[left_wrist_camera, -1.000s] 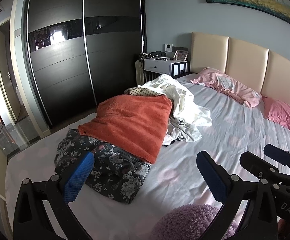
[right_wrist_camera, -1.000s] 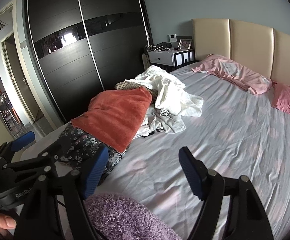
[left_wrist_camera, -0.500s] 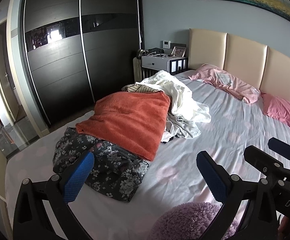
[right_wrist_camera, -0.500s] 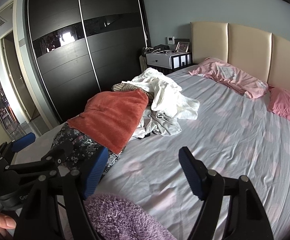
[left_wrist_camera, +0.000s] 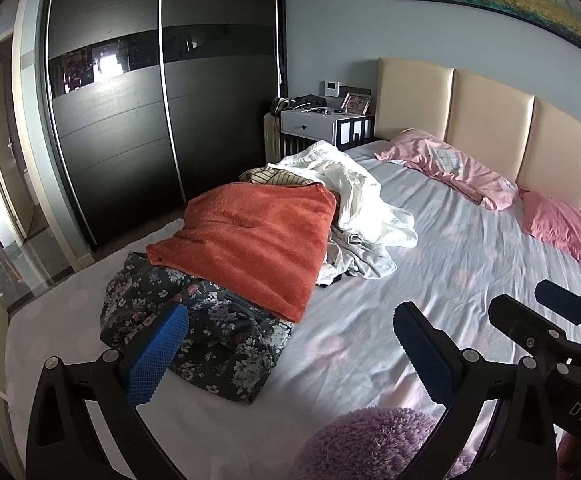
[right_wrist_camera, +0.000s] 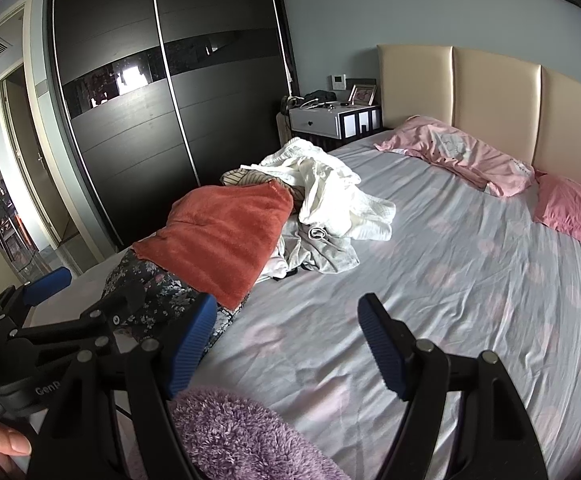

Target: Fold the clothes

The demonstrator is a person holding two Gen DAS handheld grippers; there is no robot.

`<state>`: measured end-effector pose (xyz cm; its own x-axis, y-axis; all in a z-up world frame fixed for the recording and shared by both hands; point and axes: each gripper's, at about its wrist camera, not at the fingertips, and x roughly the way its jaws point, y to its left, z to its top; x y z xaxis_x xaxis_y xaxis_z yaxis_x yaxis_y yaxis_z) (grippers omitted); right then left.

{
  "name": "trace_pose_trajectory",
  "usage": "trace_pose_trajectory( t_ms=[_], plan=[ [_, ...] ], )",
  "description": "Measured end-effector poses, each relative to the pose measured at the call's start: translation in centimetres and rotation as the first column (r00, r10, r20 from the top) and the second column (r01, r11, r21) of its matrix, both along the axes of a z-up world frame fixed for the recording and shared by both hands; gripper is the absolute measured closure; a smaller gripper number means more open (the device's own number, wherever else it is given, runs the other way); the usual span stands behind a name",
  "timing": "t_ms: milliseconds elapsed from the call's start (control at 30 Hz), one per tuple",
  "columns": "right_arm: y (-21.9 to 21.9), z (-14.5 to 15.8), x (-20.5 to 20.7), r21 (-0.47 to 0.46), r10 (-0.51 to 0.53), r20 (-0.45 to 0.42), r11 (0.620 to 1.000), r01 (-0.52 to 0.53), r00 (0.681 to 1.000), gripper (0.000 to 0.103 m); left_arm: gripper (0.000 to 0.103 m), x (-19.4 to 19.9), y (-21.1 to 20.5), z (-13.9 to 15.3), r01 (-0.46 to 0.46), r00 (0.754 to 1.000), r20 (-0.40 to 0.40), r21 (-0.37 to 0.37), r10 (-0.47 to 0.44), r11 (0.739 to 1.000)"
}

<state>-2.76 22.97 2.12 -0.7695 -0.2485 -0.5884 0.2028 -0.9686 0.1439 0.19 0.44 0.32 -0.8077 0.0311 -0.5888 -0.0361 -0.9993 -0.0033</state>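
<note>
A heap of clothes lies on the left half of the bed: an orange fleece garment (left_wrist_camera: 258, 236) (right_wrist_camera: 222, 240) on top, a dark floral garment (left_wrist_camera: 206, 332) (right_wrist_camera: 150, 284) under its near end, white clothes (left_wrist_camera: 358, 200) (right_wrist_camera: 330, 196) and a grey piece (left_wrist_camera: 362, 260) (right_wrist_camera: 322, 252) behind it. My left gripper (left_wrist_camera: 286, 354) hovers open above the floral garment's near edge, holding nothing. My right gripper (right_wrist_camera: 286, 348) is open over bare sheet, right of the pile. A fluffy purple item (left_wrist_camera: 374, 444) (right_wrist_camera: 246, 436) sits just below both grippers.
The bed (left_wrist_camera: 450, 280) has a lilac sheet, two pink pillows (left_wrist_camera: 446, 168) (right_wrist_camera: 578, 216) and a beige headboard (right_wrist_camera: 490, 96). A dark sliding wardrobe (left_wrist_camera: 150, 100) stands left, a nightstand (left_wrist_camera: 314, 128) beside the headboard. A thumb (right_wrist_camera: 6, 444) shows on the left gripper's handle.
Both grippers have drawn back slightly and tilted, so the pile sits a little farther off in view. Jaws stayed open; no garment moved.
</note>
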Motion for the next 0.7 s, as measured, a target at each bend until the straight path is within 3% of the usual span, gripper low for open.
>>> trace_pose_trajectory(
  t_ms=[267,367,533,700],
  plan=[
    [-0.5,-0.4,-0.8,0.023,0.017,0.024,1.000,-0.017,1.000,0.030,0.000,-1.2,-1.1,-0.1,0.033,0.999,0.031,0.056,-0.035,0.998],
    [-0.7,-0.6,-1.8,0.047,0.048,0.059,0.998,-0.050,0.997,0.030,0.000,-2.6,-2.6,0.3,0.047,0.997,0.063,0.111,-0.054,0.993],
    [-1.3,1.4,-4.7,0.053,0.122,0.104,0.990,-0.128,0.987,0.030,0.000,-5.0,-6.2,3.5,0.012,0.999,0.052,0.081,-0.017,0.997],
    [-3.6,3.2,-9.6,0.039,0.208,0.144,0.976,-0.216,0.967,0.030,0.000,-9.1,-11.6,6.5,-0.020,0.997,0.068,-0.021,0.021,1.000]
  ],
)
